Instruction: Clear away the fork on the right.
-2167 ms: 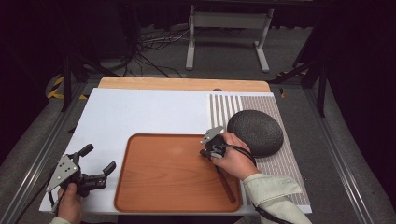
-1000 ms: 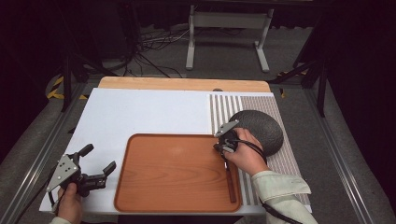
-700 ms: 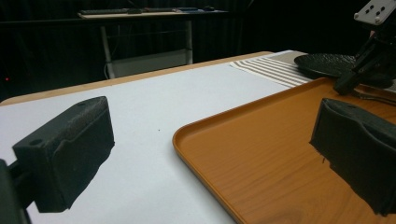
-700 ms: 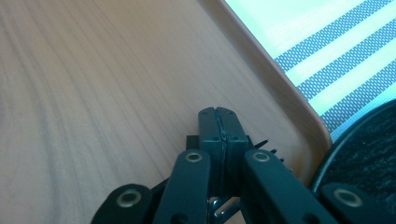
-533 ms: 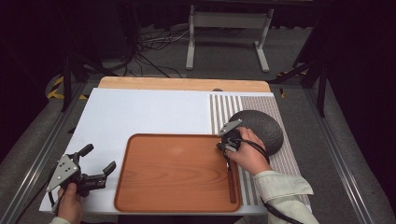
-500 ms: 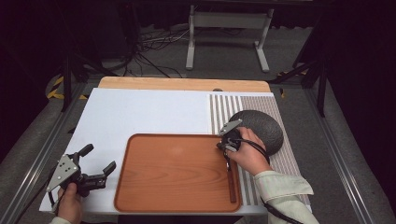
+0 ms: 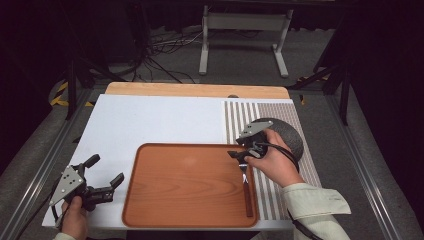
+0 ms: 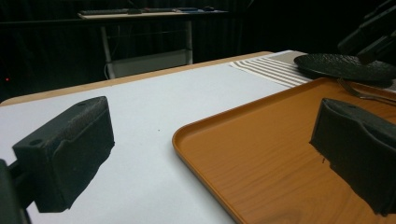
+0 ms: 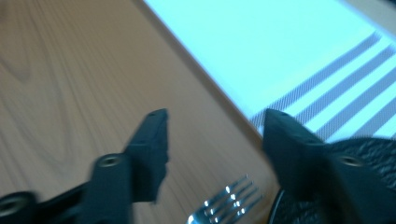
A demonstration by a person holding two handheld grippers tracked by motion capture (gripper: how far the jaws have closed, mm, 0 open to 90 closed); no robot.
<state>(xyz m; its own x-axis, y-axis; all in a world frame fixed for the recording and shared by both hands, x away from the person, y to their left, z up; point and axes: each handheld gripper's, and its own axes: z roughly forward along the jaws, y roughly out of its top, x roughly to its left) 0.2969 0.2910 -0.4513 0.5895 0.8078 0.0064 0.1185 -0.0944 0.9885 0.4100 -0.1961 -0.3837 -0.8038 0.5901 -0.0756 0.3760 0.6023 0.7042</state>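
Observation:
A brown wooden tray [image 7: 190,185] lies at the table's front centre. A fork [image 7: 246,187] with a dark handle lies along the tray's right rim, tines pointing away from me. My right gripper [image 7: 240,152] hovers just over the tines, open with nothing between its jaws; the right gripper view shows the fork tines [image 9: 229,200] below the right gripper [image 9: 215,135]. A black plate [image 7: 285,132] sits on the striped mat just behind that hand. My left gripper [image 7: 106,170] rests open at the front left, beside the tray's left edge [image 8: 280,140].
A striped placemat [image 7: 250,117] covers the table's right side, and a white sheet [image 7: 160,120] covers the rest. A wooden strip [image 7: 195,90] runs along the far edge. In the left gripper view the plate [image 8: 345,65] and fork [image 8: 359,91] sit beyond the tray.
My right gripper has shifted right toward the plate. The fork has gone from slanted to straight along the tray's right rim. The left gripper has stayed put.

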